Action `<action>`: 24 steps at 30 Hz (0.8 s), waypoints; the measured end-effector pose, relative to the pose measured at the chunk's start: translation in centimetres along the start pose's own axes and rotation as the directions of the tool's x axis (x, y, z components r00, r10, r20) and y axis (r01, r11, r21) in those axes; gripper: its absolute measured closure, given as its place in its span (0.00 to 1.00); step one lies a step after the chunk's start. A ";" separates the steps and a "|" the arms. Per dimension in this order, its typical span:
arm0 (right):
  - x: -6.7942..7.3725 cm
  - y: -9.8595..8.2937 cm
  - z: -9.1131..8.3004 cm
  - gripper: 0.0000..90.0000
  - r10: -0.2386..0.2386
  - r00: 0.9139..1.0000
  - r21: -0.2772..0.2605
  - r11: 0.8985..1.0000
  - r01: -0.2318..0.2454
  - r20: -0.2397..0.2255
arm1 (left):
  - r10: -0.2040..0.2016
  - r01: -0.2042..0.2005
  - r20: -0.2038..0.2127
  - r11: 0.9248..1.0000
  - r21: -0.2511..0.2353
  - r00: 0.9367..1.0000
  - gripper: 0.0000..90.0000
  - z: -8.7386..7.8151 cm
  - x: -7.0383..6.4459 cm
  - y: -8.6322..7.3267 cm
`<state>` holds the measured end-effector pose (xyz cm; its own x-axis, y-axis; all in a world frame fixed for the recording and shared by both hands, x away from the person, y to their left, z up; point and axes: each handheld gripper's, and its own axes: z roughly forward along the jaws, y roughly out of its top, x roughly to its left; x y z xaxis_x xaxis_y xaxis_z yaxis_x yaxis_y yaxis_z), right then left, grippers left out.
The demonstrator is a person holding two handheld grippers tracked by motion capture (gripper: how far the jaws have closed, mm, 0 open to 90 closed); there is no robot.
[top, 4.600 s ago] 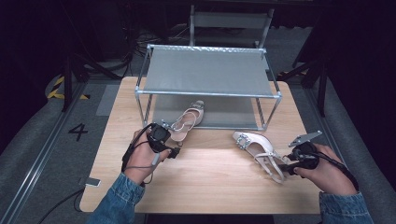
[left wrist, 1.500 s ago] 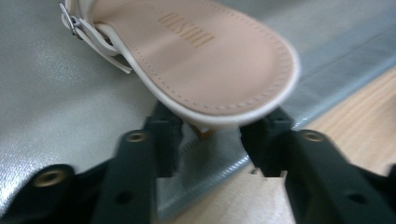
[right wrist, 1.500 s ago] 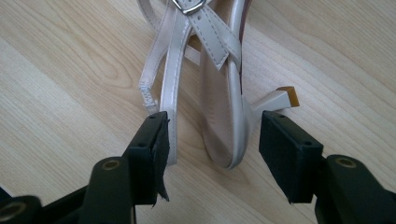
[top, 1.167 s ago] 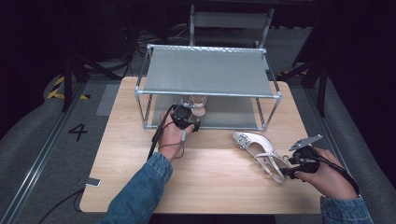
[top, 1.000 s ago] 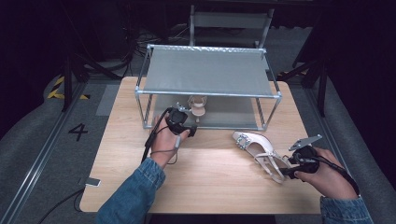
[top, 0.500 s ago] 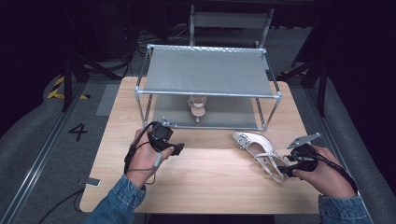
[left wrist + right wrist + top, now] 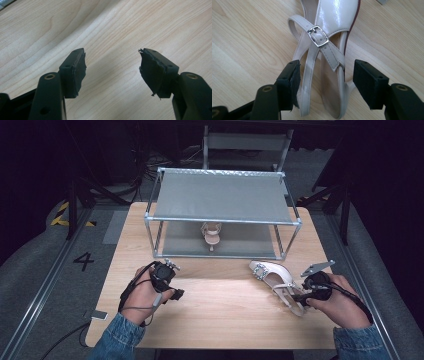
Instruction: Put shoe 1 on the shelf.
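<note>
Risk first: your right gripper [image 7: 324,82] straddles the heel end of the sandal [image 7: 276,282] with thin loose straps [image 7: 312,60] between the jaws. Close now and you may pinch only one strap, not the sole; my guess is the shoe would then dangle, swing and clip the rack [image 7: 222,220] frame on the way in. The glossy upper looks slick, so a shallow bite could slip.

Right gripper: jaws wide apart, one either side of the straps and heel, left pad just beside the outer strap; I can't tell whether it touches. Nothing gripped yet.

Left gripper [image 7: 112,67]: jaws wide apart, empty, over bare bench [image 7: 225,320] in front of the rack's left post.

Sandal lies on the bench, front right of the rack, toe toward the rack, heel toward your right hand. Its mate [image 7: 212,234] sits on the rack's lower shelf, roughly mid-width.

Keep the second shoe's path clear of the one already shelved.
</note>
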<state>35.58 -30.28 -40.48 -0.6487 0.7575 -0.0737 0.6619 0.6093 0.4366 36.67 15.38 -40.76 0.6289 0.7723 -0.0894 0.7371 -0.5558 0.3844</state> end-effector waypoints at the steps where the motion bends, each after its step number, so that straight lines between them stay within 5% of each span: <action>1: 0.0 0.0 0.0 0.44 0.000 1.000 0.000 1.000 0.000 0.000 | 0.000 0.000 0.000 1.000 0.000 1.000 0.41 0.0 0.0 0.0; 2: 0.0 0.2 0.5 0.44 0.000 1.000 0.003 1.000 0.000 0.018 | 0.022 -0.022 0.027 1.000 0.011 0.999 0.41 0.1 0.0 -0.1; 8: -0.2 0.6 2.3 0.44 0.004 1.000 0.030 1.000 -0.005 0.024 | 0.027 -0.028 0.036 0.999 0.026 0.999 0.42 0.2 0.1 -0.4; 12: -0.3 0.9 2.5 0.63 0.042 0.999 0.045 0.998 -0.042 0.000 | 0.040 -0.039 0.032 0.999 -0.008 0.999 0.43 -0.2 0.1 -0.5; 17: -0.5 1.1 2.4 0.79 0.084 0.996 0.064 0.994 -0.086 0.027 | 0.029 -0.028 0.037 0.999 -0.032 0.999 0.45 -0.6 0.2 -0.7; 21: -0.5 1.2 2.2 0.82 0.196 0.980 0.077 0.978 -0.193 -0.028 | 0.033 -0.031 0.040 0.998 -0.051 0.999 0.47 -0.6 0.2 -0.7; 24: -0.4 1.3 1.7 0.82 0.335 0.938 0.085 0.941 -0.328 -0.084 | 0.024 -0.021 0.056 0.998 -0.057 0.998 0.48 -0.6 0.2 -0.6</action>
<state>37.32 -29.40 -41.43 -0.4185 0.8954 0.1522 0.8676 0.3446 0.3585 36.15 16.08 -40.43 0.6594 0.7402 -0.1315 0.7085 -0.5533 0.4380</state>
